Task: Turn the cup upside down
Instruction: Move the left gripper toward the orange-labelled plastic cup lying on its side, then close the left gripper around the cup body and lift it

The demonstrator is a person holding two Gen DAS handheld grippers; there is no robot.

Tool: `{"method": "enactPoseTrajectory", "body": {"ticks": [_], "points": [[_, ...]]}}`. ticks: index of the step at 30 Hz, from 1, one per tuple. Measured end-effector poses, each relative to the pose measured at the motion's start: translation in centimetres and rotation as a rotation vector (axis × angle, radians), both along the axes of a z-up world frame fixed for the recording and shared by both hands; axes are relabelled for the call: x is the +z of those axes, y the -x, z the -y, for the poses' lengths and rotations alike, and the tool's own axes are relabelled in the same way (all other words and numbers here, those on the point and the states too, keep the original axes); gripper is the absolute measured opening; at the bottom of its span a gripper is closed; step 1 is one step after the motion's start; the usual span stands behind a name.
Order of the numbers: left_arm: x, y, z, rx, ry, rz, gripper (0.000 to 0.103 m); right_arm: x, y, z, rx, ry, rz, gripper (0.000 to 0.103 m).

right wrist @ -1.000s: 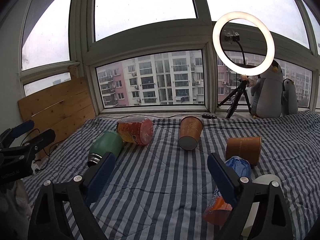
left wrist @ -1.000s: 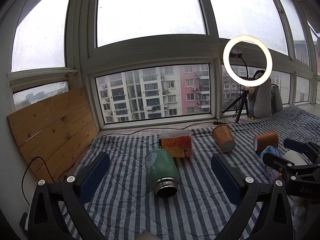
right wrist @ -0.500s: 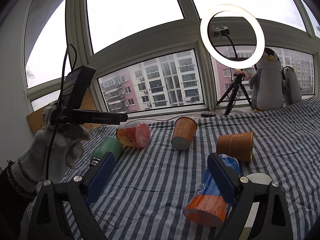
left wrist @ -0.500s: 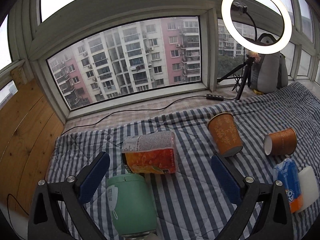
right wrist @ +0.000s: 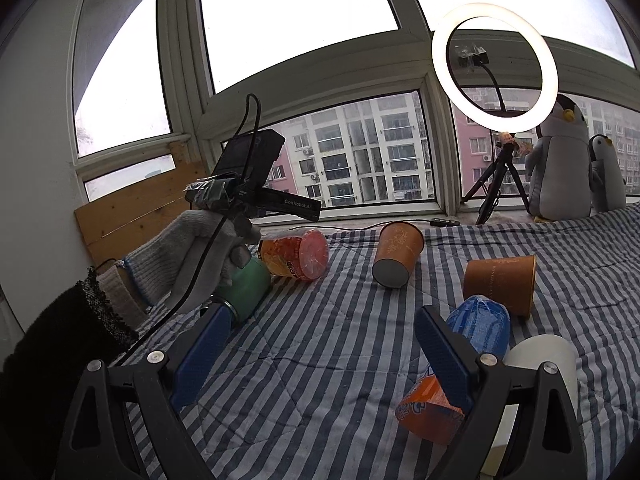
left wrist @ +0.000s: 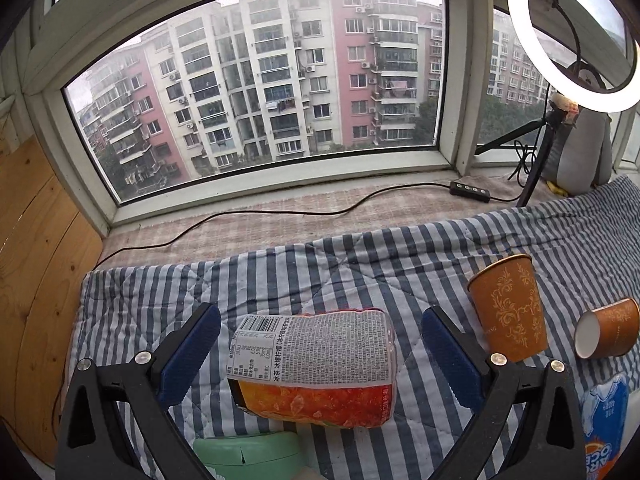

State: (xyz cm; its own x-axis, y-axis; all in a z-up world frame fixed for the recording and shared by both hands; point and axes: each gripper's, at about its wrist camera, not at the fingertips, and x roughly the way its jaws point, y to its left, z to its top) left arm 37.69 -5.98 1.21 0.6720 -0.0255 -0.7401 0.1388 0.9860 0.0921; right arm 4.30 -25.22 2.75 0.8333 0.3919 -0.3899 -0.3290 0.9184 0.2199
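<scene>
Several cups lie on their sides on a striped quilt. In the left wrist view an orange-red labelled plastic cup lies sideways between the fingers of my open left gripper, not gripped. Two brown paper cups lie to its right. A green flask shows at the bottom edge. In the right wrist view my right gripper is open and empty above the quilt. The left gripper's body and gloved hand are over the flask, beside the orange-red cup.
A blue-orange cup and a white cup lie by my right finger. Brown cups lie mid-quilt. A ring light on a tripod, penguin toys, a wooden board and a cable line the window side.
My left gripper has moved forward and down toward the orange-red cup, which now lies between its fingers. The right gripper has tilted slightly; the cups have not moved.
</scene>
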Motion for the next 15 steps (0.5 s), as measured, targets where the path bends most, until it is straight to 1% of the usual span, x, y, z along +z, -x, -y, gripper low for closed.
{"method": "enactPoseTrajectory", "body": {"ticks": [3,6,7,10,12,14,15], "points": [[-1.1,-0.9,0.7,-0.015,-0.023,-0.053,0.101,0.0,-0.1,0.0,0.001,0.007,-0.002,0.092],[-2.1,-1.0,1.2,-0.045,-0.025,-0.115,0.097,0.3,-0.5,0.5,-0.024,0.009,-0.004,0.092],[-2.4,-0.8,1.6,-0.063,-0.036,-0.122,0.096,0.4,-0.7,0.8,-0.035,0.001,-0.007,0.092],[-2.8,0.0,2.5,-0.107,-0.072,-0.123,0.095,0.4,-1.3,1.6,-0.050,-0.033,-0.031,0.092],[-3.1,0.3,3.0,-0.118,-0.094,-0.127,0.094,0.4,-2.2,1.6,-0.048,-0.042,-0.071,0.092],[-3.4,0.4,3.3,-0.115,-0.135,-0.118,0.092,0.5,-3.2,1.4,-0.052,-0.049,-0.102,0.092],[-3.8,0.5,3.5,-0.114,-0.169,-0.118,0.091,0.6,-3.6,1.3,-0.052,-0.049,-0.108,0.092]]}}
